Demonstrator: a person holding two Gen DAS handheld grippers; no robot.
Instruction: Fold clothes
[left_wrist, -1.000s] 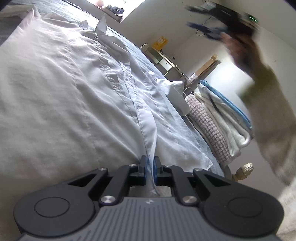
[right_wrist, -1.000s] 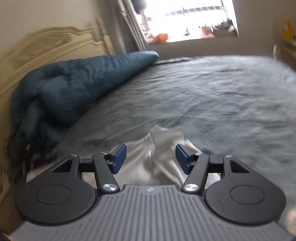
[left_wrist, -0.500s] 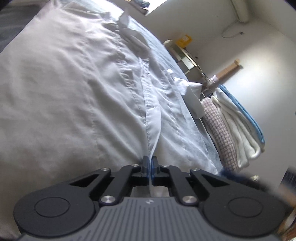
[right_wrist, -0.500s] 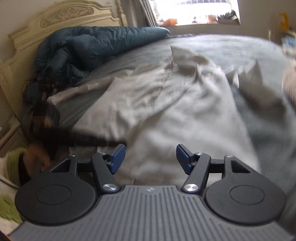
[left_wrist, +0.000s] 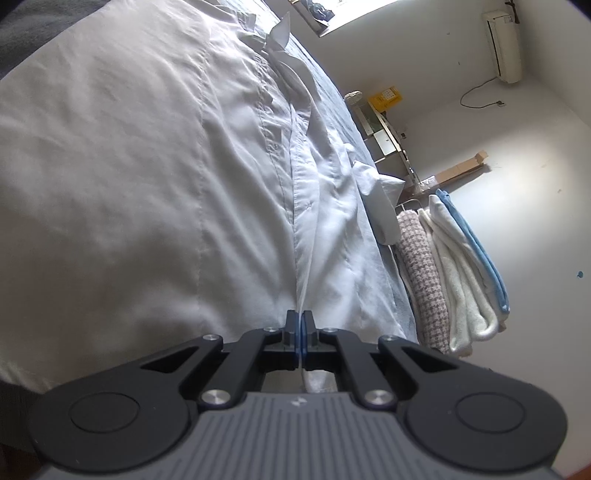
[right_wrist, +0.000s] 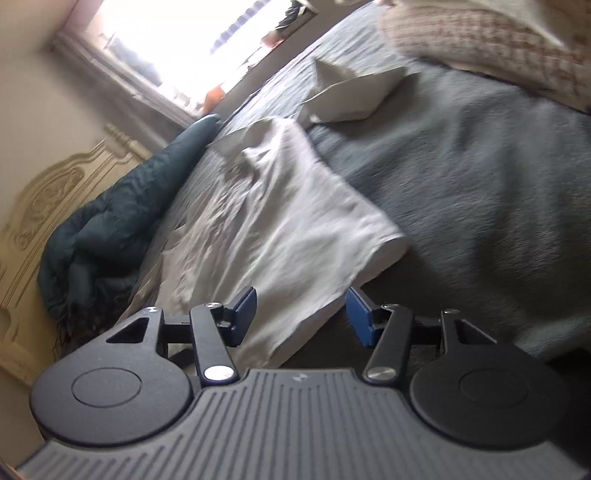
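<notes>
A white button-up shirt (left_wrist: 147, 184) lies spread on the bed, its collar at the far end. My left gripper (left_wrist: 300, 321) is shut on the shirt's front edge at the near hem, and the cloth runs up from between the pads. In the right wrist view the shirt (right_wrist: 280, 221) reaches the bed's near edge. My right gripper (right_wrist: 299, 306) hovers at that lower corner. Its jaws are closing with the hem between them, and the blue pads (right_wrist: 245, 304) stand apart from the cloth.
A grey bed cover (right_wrist: 480, 184) lies under the shirt. A dark quilt (right_wrist: 110, 229) is bunched against the carved headboard (right_wrist: 48, 192). Folded towels and a checked knit (left_wrist: 443, 266) are stacked beside the bed. A knit piece (right_wrist: 480, 40) shows at the top right.
The right gripper swept down and across to the shirt's near corner, rolling as it went, and its jaws narrowed. The left gripper shut fully on the shirt's front edge and rolled.
</notes>
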